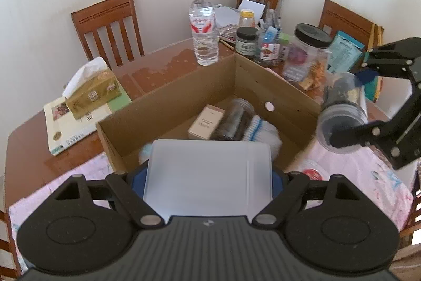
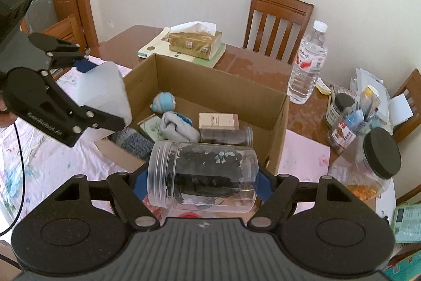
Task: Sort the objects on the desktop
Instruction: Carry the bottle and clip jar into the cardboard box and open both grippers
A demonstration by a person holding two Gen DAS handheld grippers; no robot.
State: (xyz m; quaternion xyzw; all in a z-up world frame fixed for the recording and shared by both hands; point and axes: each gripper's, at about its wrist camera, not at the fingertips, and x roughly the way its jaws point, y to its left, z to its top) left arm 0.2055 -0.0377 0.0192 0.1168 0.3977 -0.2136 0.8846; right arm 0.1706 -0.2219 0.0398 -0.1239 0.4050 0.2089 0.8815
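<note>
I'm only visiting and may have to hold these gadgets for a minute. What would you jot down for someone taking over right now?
Left gripper: shut on a white translucent plastic container, held above the near end of the open brown cardboard box.
Right gripper: shut on a clear lidless plastic jar of dark pieces, held sideways near the box's right side.
Done: already in the box are a small beige carton, another clear jar, socks and a blue-white toy.
Left: put down both held items; the black-lidded jars, water bottle and tissue box are on the table outside the box.
</note>
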